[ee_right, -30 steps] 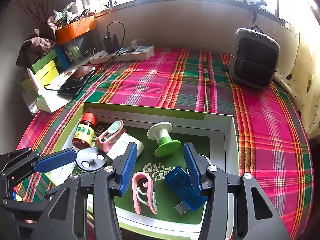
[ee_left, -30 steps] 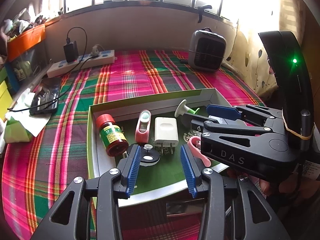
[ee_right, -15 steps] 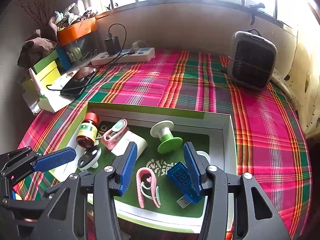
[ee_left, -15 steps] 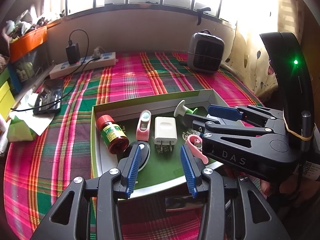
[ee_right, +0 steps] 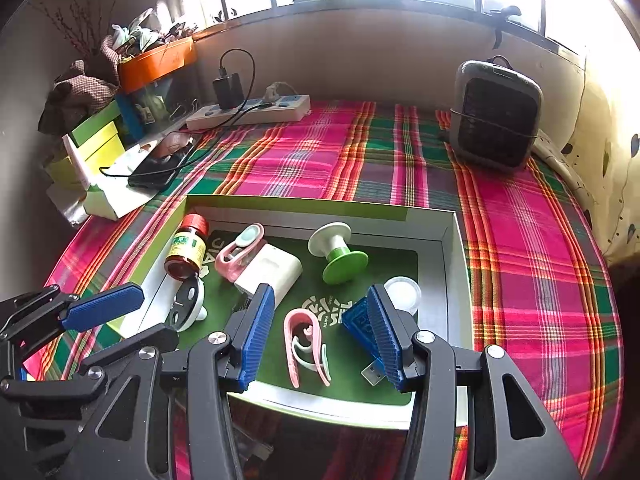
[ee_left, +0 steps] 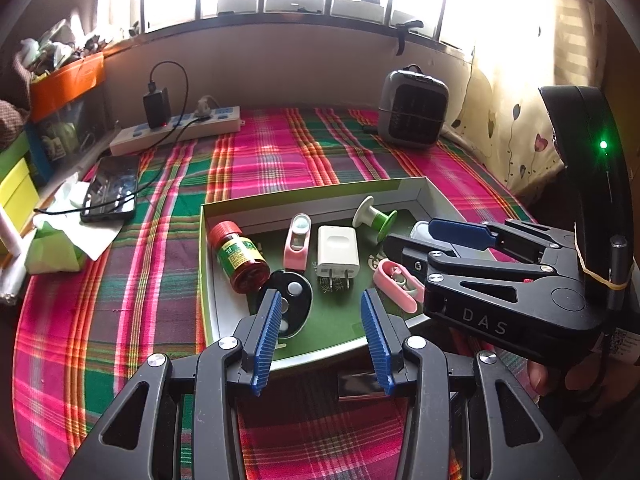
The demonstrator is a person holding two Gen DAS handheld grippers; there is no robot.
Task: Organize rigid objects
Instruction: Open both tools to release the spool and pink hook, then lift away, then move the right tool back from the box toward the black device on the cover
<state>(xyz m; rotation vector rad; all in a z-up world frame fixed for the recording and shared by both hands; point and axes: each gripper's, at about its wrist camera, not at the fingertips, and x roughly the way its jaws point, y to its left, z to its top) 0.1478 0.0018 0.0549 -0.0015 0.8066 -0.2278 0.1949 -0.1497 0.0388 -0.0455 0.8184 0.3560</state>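
Both grippers hang at the near rim of the shallow green-lined cardboard tray [ee_right: 448, 264] on the plaid-covered surface [ee_right: 520, 240]. The left gripper [ee_left: 320, 332] has its jaws wide apart and empty; the right gripper [ee_right: 320, 328] likewise. Between the right jaws lies the pink plastic clip [ee_right: 304, 344], flat on the tray floor, with the translucent blue USB stick [ee_right: 360, 320] just beside it. Judge the clip light, stiff and smooth: you should close across its two long arms, near mid-length. The red-capped brown glass bottle [ee_left: 240, 256] lies on its side and may roll.
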